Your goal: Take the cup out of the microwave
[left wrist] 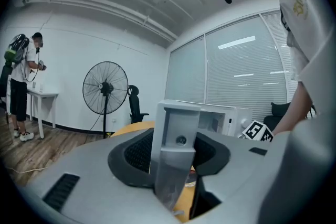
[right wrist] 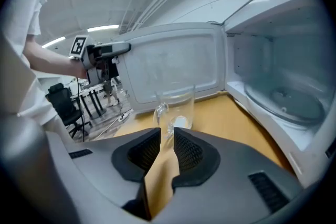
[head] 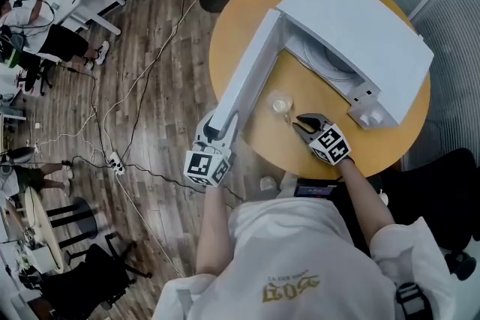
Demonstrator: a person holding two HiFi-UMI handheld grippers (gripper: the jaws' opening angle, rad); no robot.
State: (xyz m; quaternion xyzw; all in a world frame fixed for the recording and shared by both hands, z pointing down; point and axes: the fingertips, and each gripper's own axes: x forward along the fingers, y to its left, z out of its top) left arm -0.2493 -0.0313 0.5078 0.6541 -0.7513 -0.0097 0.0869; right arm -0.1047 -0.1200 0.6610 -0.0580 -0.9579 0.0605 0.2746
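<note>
One glass cup on table; R gripper fingers apart behind it; L gripper fingers clamp microwave door.

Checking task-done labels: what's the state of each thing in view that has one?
microwave: open, no cup inside.
door: swung wide open, its edge gripped.
cup: upright on the table, outside the microwave, not held.
left gripper: shut on the door.
right gripper: open, empty, just short of the cup.
</note>
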